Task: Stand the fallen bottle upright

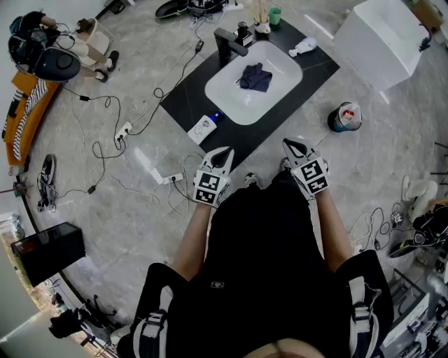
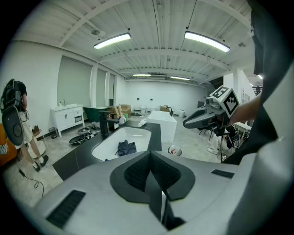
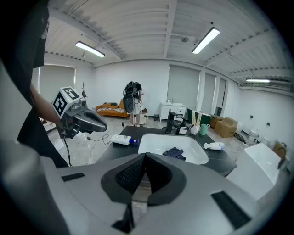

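Note:
A white bottle with a blue cap (image 1: 204, 127) (image 3: 121, 139) lies on its side at the near-left corner of the black counter (image 1: 183, 94). A second white bottle (image 1: 302, 47) (image 3: 214, 146) lies at the counter's far right. Both grippers hover close to my body, short of the counter and apart from either bottle. My left gripper (image 1: 222, 155) (image 2: 150, 156) is shut with nothing in it. My right gripper (image 1: 292, 147) (image 3: 143, 158) is shut and empty as well. Each one appears in the other's view: the right gripper (image 2: 188, 123) and the left gripper (image 3: 98, 124).
A white sink (image 1: 280, 87) set in the counter holds a dark cloth (image 1: 255, 77), with a black faucet (image 1: 227, 43) and a green cup (image 1: 274, 15) behind it. A white box (image 1: 381, 38) and a small bin (image 1: 345, 117) stand to the right. Cables and a power strip (image 1: 122, 131) lie on the floor to the left.

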Motion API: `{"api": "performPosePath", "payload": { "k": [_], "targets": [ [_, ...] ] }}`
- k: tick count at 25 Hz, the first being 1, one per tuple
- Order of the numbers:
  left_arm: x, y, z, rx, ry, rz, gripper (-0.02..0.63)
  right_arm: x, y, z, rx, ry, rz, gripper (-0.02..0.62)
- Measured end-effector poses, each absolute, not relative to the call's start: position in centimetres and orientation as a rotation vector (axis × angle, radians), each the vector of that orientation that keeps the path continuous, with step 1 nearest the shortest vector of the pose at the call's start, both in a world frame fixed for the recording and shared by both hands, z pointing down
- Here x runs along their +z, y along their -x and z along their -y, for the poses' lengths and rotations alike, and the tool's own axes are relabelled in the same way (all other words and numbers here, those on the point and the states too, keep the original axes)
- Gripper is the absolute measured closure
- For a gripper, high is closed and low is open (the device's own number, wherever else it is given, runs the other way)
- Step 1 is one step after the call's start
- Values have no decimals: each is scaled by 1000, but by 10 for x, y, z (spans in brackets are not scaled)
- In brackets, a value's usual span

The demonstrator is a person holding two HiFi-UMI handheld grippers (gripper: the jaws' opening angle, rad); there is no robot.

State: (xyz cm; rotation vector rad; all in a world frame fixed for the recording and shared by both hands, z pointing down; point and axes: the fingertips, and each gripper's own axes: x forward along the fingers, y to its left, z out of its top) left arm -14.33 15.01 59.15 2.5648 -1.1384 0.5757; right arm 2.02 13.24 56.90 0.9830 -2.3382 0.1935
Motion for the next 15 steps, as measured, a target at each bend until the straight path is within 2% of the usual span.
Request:
{"api": "performPosePath", "payload": {
  "k": [15],
  "targets": [
    [597,158,-130,590,-2525,1175,592,572,-17,-123,199,-966,2328,535]
  ]
}}
